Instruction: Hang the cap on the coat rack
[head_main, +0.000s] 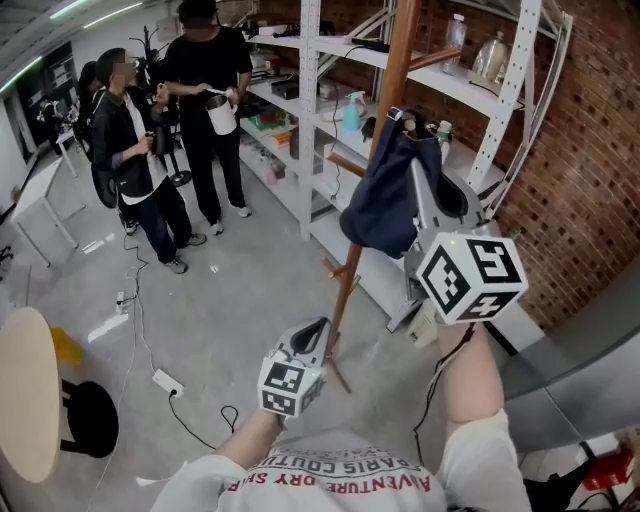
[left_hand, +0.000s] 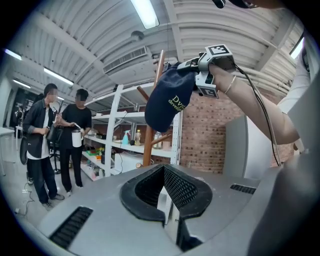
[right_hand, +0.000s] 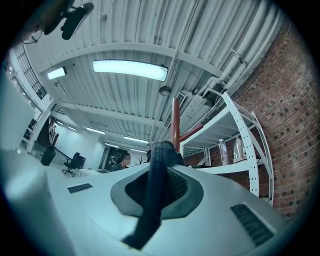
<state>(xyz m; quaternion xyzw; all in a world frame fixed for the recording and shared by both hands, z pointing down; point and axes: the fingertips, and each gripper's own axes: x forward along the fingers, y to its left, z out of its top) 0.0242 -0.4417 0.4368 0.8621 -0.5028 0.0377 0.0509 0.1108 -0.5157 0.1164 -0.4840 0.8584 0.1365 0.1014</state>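
Overhead, long white ceiling tube lights (right_hand: 130, 70) flood the room evenly, and they glare pure white in my right gripper view, which carries a teal cast. The grey concrete floor (head_main: 230, 290) shows only faint, soft shadows. Both gripper views bow straight lines and fall to black at the corners. The dark navy fabric cap (right_hand: 150, 200) blurs close to my right lens.

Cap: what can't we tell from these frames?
- Whether the cap sits on a peg of the rack. In the head view and the left gripper view the cap itself covers that spot. In the right gripper view the cloth between the jaws blocks it.
- The cap's print. In the left gripper view a fold cuts it off and the letters are small.
- The items on the shelves. In the head view they are too small to name.
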